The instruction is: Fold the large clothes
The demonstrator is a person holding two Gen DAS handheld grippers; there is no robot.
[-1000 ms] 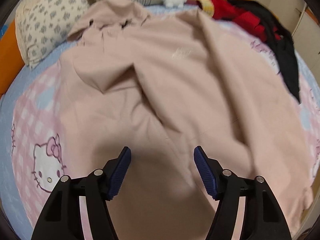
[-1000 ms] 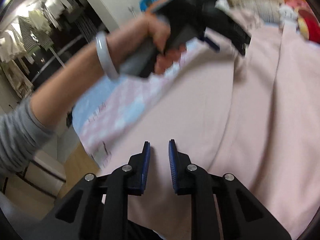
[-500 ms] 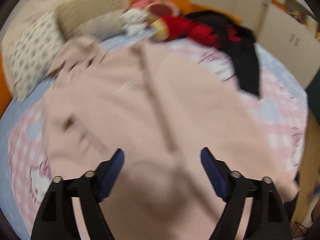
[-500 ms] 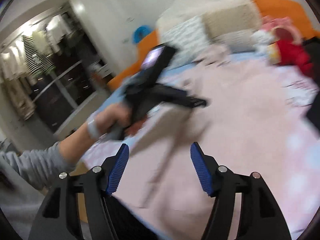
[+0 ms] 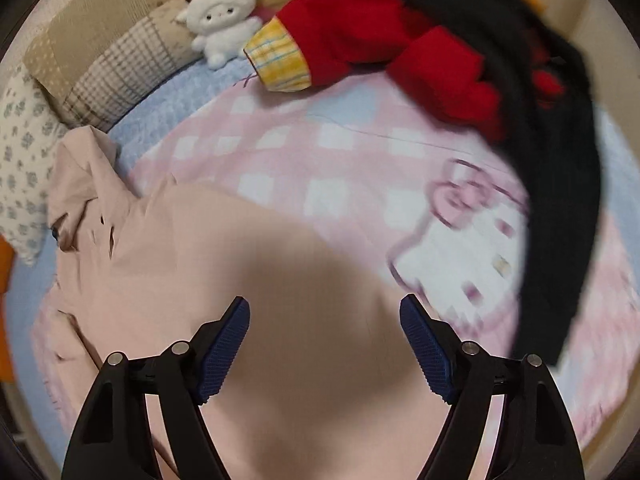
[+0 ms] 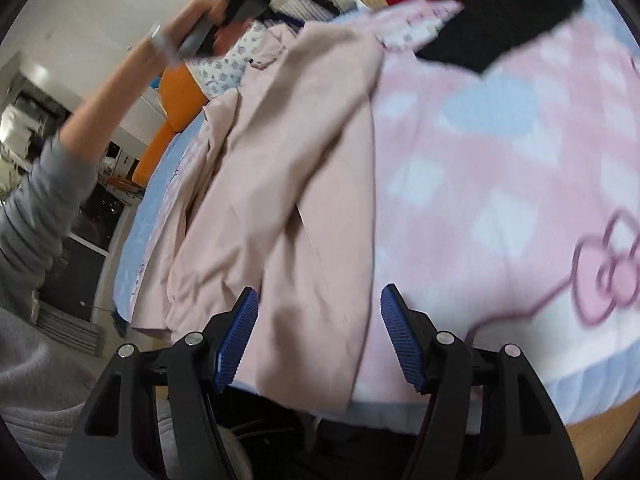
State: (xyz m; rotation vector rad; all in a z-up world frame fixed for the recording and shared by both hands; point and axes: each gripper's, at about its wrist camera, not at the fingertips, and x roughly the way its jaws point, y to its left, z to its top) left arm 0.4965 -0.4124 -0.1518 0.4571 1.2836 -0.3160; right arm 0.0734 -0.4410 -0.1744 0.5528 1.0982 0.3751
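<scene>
While both grippers hang over the bed [image 5: 352, 160], the pink garment [image 6: 288, 184] lies folded lengthwise into a long band, running from the upper centre of the right wrist view down to the bottom centre, where its lower end droops over the mattress edge. In the left wrist view it fills the lower left and centre, with its rumpled collar end [image 5: 80, 200] at the left edge beside a flowered pillow [image 5: 20, 168]. The left gripper [image 5: 324, 344] has its jaws spread wide with nothing between them, and the right gripper [image 6: 318, 334], whose jaws have just been opening, also stands apart and empty above the hem end. Judging by the creases and sag, the cloth is soft, light and limp, so it will slump unless taken by two spaced points; the hem corners near the bottom of the right wrist view look the best hold, though blur makes the exact edge hard to read. A red and black pile of clothes [image 5: 460, 60] sits at the upper right, well apart.
</scene>
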